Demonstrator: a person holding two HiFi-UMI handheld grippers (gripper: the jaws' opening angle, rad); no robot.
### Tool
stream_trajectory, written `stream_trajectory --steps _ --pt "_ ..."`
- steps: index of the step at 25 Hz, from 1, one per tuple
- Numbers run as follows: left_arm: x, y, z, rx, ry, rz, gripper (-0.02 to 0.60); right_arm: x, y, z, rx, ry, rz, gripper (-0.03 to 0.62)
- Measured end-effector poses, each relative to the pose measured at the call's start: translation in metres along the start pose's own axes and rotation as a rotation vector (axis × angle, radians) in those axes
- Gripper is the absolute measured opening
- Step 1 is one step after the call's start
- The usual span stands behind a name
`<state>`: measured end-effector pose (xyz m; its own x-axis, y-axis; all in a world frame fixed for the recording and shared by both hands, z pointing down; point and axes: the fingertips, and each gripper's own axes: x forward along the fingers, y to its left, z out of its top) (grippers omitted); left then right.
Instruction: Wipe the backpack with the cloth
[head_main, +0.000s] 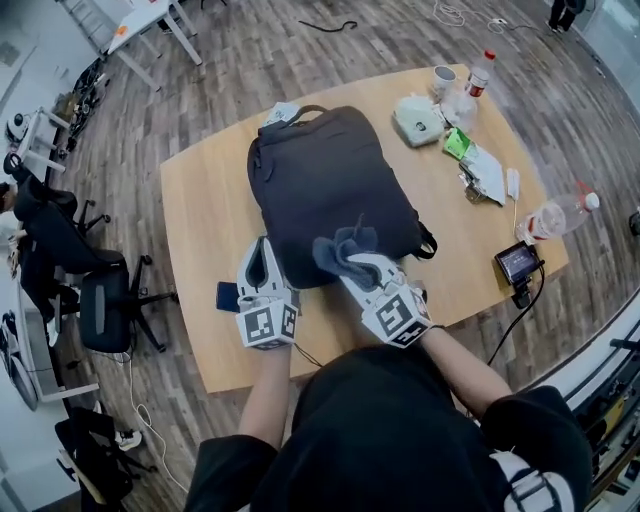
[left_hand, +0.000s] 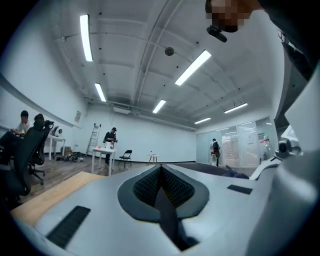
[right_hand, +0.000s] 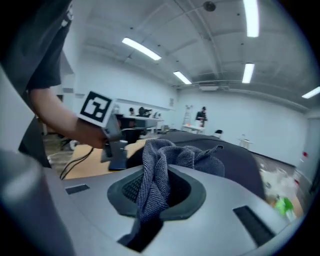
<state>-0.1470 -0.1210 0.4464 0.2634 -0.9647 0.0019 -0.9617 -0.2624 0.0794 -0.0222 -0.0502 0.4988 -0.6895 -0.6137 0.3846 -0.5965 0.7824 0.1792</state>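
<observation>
Right gripper (head_main: 352, 264) jaws pinch bunched grey woven cloth (head_main: 344, 247) | cloth rests on near edge of black fabric backpack (head_main: 325, 175), flat on the pale wooden table (head_main: 200, 210) | left gripper (head_main: 262, 252) jaws pressed together, empty | we judge nearly all wiping remains

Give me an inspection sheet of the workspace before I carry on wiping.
Surface: wooden table, left part bare.
Job's things: dark backpack lying flat mid-table; grey cloth bunched over its near edge.
Clutter: far bottle, cup, white case, green packet, papers, near bottle and small screen at the right; blue item near left.
Grippers: left gripper shut, empty, beside the backpack's near left corner; right gripper shut on the cloth.
Cables: screen cable hangs off the table edge; black cable on the far floor.
Surroundings: wood floor, office chairs at left, a person at a far desk.
</observation>
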Motion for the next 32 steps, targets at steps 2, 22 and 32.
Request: stream_trajectory --steps 2,22,32 --pt "-0.008 0.011 0.004 -0.004 -0.009 0.044 0.017 0.035 0.046 0.017 -0.135 0.037 0.095 0.054" --pt "0.006 0.006 -0.02 -0.045 0.031 0.029 0.017 -0.057 -0.13 -0.043 0.181 0.03 -0.398 0.054" --pt "-0.012 0.032 -0.018 -0.086 0.007 0.112 0.017 0.065 -0.001 0.046 0.083 0.085 -0.023 0.054"
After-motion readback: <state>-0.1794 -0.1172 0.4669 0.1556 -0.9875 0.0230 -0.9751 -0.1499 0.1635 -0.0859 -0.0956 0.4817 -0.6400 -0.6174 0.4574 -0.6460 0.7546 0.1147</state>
